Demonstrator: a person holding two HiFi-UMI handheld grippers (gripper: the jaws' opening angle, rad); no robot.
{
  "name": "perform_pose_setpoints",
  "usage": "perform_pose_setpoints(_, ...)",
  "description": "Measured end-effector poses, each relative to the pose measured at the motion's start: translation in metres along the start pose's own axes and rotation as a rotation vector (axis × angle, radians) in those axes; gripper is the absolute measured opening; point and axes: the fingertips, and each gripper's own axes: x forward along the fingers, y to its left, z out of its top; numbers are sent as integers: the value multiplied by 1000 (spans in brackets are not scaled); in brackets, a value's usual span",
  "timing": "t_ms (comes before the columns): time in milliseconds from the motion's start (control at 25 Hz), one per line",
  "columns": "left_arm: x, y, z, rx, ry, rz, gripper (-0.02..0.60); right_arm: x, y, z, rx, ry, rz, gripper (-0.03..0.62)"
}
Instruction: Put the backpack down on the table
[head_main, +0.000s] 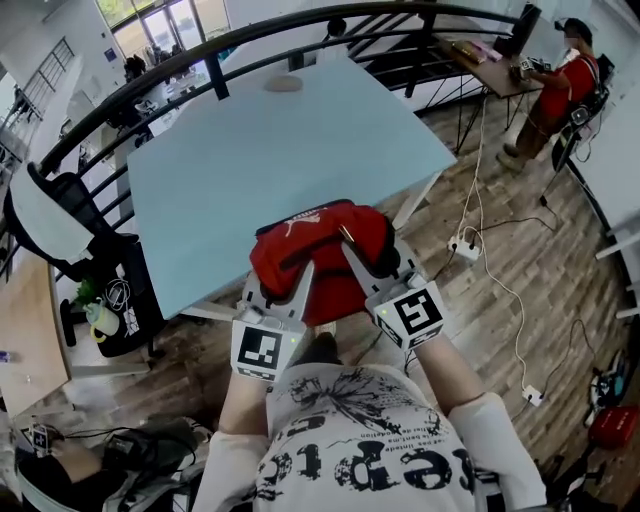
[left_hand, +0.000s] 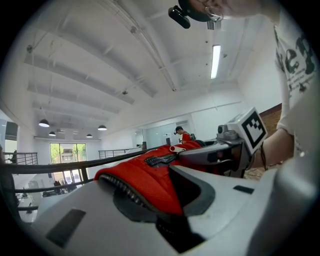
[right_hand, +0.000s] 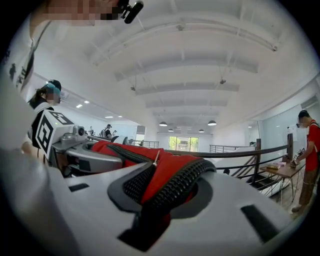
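Observation:
A red backpack (head_main: 320, 240) with black trim hangs between my two grippers at the near edge of the pale blue table (head_main: 280, 150). My left gripper (head_main: 300, 285) is shut on the bag's left side, its red fabric (left_hand: 145, 180) pinched between the grey jaws. On the other side my right gripper (head_main: 352, 258) is shut on the bag, with a black zipper band (right_hand: 175, 187) clamped in its jaws. Both grippers point level towards the table. The bag's underside is hidden.
A black curved railing (head_main: 250, 40) runs behind the table. A small round object (head_main: 284, 84) lies at the table's far edge. A black chair (head_main: 60, 220) stands at the left. White cables and power strips (head_main: 465, 245) lie on the wooden floor at the right. A person (head_main: 560, 85) sits at a far desk.

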Motion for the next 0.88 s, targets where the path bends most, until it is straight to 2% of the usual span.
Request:
perform_pose_setpoints(200, 54, 68, 7, 16, -14, 9, 72, 77, -41, 13, -10, -23, 13, 89)
perform_pose_setpoints(320, 81, 104, 5, 65, -54, 35, 72, 117, -59, 17, -9, -31, 19, 89)
perform_pose_setpoints(400, 95, 126, 4, 68, -62, 51, 72, 141, -69, 19, -8, -32, 26, 89)
perform_pose_setpoints(880, 159, 221, -18, 46, 7, 177, 72, 261, -111, 4, 22, -18, 161, 89)
